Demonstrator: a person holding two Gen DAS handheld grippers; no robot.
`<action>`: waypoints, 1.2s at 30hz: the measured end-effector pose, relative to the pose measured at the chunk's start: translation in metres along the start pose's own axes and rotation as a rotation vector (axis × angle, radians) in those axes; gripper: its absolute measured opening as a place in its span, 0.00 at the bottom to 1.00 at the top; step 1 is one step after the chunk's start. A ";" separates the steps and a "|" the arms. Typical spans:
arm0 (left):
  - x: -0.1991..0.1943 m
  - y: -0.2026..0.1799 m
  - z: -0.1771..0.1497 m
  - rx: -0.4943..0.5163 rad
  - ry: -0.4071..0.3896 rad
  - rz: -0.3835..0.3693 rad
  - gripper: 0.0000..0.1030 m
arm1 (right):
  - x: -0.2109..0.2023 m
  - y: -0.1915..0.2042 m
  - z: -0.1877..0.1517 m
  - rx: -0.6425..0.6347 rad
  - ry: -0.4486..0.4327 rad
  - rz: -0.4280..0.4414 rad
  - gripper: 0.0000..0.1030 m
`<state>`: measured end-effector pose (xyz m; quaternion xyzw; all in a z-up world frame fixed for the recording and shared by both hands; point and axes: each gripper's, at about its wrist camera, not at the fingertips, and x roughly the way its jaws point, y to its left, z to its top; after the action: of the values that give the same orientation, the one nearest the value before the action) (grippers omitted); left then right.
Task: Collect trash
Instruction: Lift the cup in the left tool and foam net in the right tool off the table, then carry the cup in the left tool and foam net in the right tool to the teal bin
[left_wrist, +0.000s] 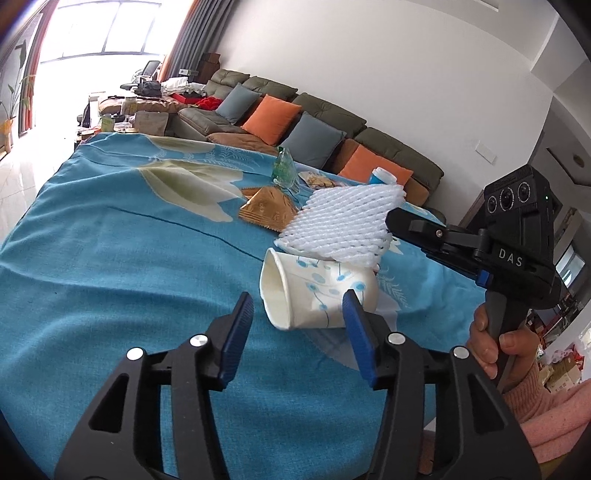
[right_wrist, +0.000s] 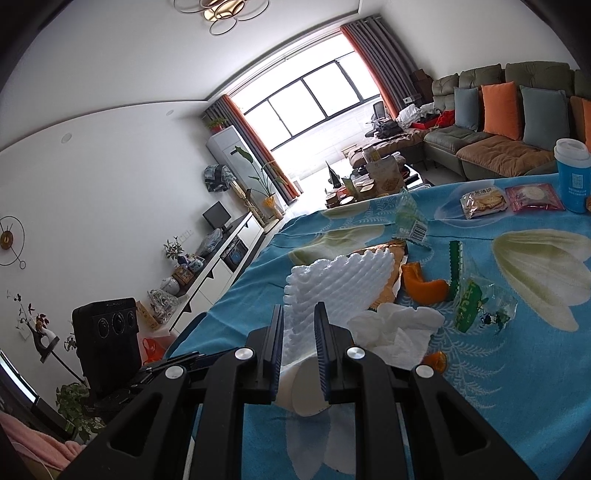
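Note:
A white foam fruit net (left_wrist: 347, 225) hangs above the table, pinched at its edge by my right gripper (left_wrist: 393, 221); in the right wrist view the net (right_wrist: 340, 280) sits between the nearly closed jaws of that gripper (right_wrist: 298, 314). Below it a white paper cup with blue print (left_wrist: 317, 291) lies on its side on the blue cloth; it also shows in the right wrist view (right_wrist: 306, 387). My left gripper (left_wrist: 295, 302) is open and empty, its tips on either side of the cup's near end.
On the blue floral tablecloth (left_wrist: 110, 258) lie a gold wrapper (left_wrist: 267, 208), a clear plastic bottle (left_wrist: 284, 170), crumpled tissue (right_wrist: 399, 332), orange peel (right_wrist: 421, 282), green wrappers (right_wrist: 476, 302), snack packets (right_wrist: 484, 201) and a blue cup (right_wrist: 572, 177). A sofa (left_wrist: 314, 125) stands behind the table.

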<state>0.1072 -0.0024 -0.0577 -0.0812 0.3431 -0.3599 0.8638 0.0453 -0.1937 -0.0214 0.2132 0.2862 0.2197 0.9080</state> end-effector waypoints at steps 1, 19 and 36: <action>0.001 0.000 0.001 0.011 0.002 -0.007 0.51 | 0.000 0.000 0.000 -0.001 0.000 -0.001 0.15; 0.014 -0.013 -0.002 0.064 0.083 -0.107 0.10 | 0.002 0.003 -0.004 -0.003 0.019 0.008 0.15; -0.051 0.004 -0.006 0.021 -0.032 -0.008 0.04 | 0.005 0.026 0.008 -0.025 0.004 0.081 0.15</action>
<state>0.0797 0.0355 -0.0365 -0.0793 0.3252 -0.3657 0.8685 0.0463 -0.1720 -0.0037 0.2130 0.2766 0.2603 0.9002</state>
